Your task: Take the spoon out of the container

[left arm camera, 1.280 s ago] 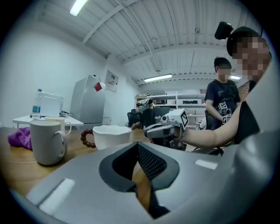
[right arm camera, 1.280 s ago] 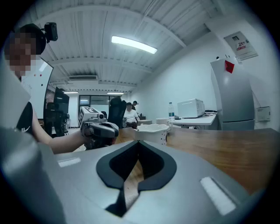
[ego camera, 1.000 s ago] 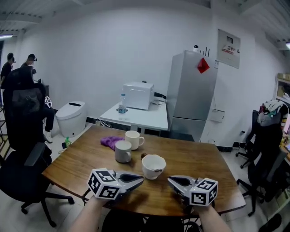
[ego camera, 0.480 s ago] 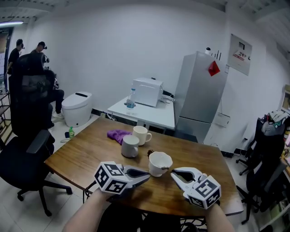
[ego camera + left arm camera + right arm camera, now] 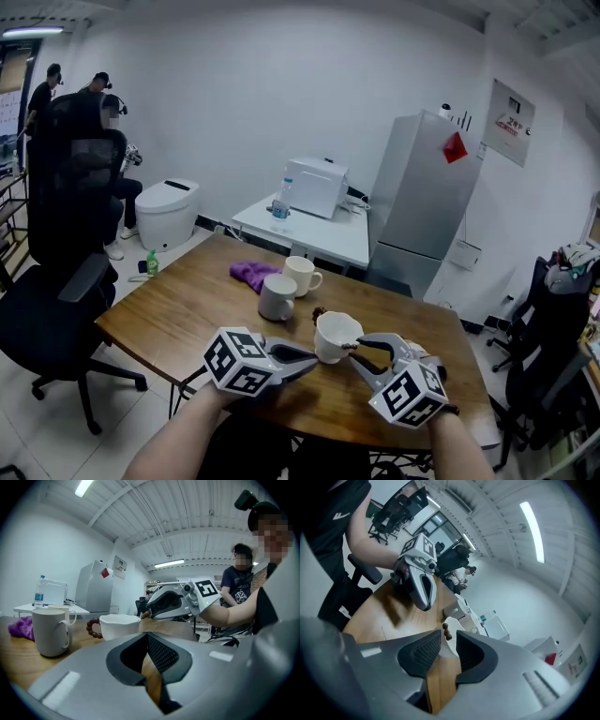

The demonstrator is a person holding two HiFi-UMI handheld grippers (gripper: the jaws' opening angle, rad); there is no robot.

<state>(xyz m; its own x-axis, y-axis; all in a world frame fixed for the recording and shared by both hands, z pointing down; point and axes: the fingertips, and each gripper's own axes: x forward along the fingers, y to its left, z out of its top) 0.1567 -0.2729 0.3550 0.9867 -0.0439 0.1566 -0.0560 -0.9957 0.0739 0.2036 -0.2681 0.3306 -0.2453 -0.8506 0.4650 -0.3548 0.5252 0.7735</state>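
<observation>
The wide white ceramic bowl with a wavy rim stands on the brown wood-grain table, towards its near side. The dark brown spoon lies in it, and only its knobbly handle end shows, poking over the rim on the right.

The right gripper has its 2 ribbed black pads apart and opening. The spoon's handle end sits between the tips with neither pad pressing on it. The left gripper lies low on the bowl's left side. Its jaws taper to a point with the tips meeting, and nothing is in them.

Behind the bowl, a loop of round brown beads touches its wall. Farther back stand a matte grey cylindrical mug and a glossy white mug, close together. A crumpled purple cloth lies just beside them.

Bare wood stretches left of the mugs to the table's rounded left corner and right of the bowl to the far edge. The front edge runs just under both grippers. A black mesh-backed office chair stands off the left side.
</observation>
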